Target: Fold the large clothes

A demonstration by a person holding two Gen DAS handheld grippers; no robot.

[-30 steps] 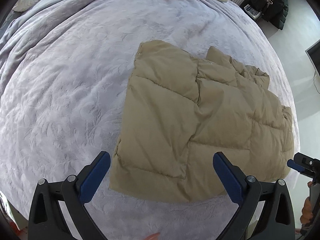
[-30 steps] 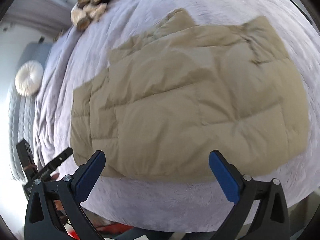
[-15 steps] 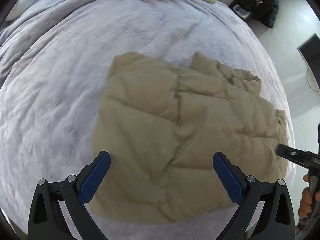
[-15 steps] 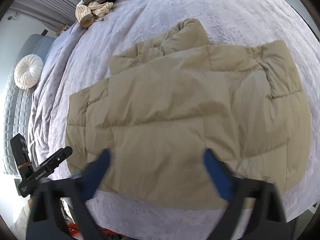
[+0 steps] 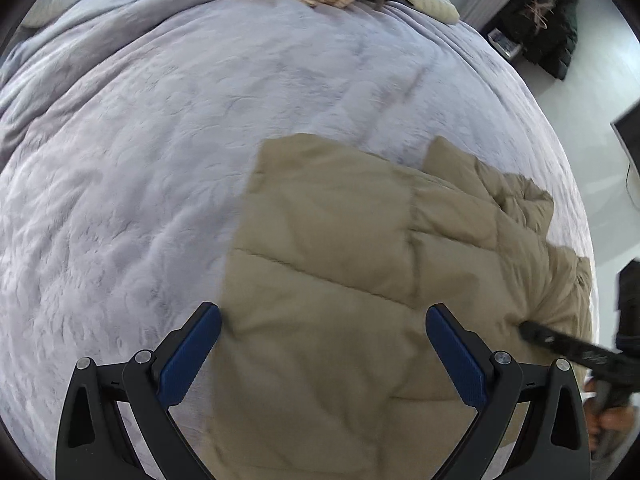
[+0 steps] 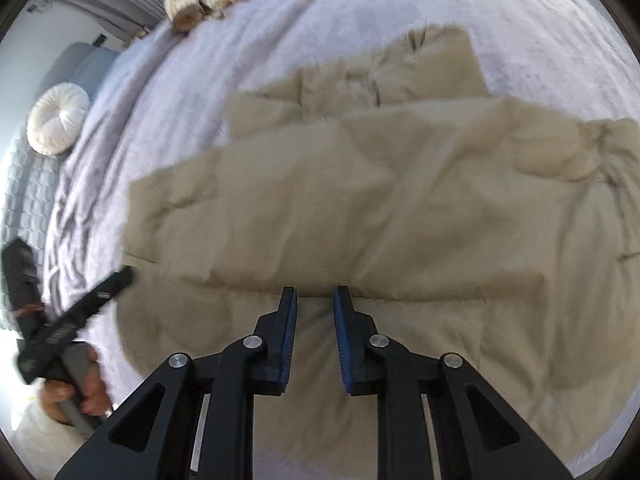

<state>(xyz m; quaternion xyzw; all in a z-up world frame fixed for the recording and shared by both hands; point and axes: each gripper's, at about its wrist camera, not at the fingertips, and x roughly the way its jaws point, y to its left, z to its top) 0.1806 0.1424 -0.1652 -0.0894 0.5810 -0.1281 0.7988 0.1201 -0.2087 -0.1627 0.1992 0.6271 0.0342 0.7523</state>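
Below closing right jaws, tan jacket [image 6: 400,220]

Both wrist fisheyes look steeply down along their own fingers, close over the tan jacket [image 5: 360,300] on the bed [image 5: 160,160]. They share jacket and bed; the left view's lower right shows the right gripper [image 5: 532,330], the right view's lower left the left gripper [image 6: 120,280].
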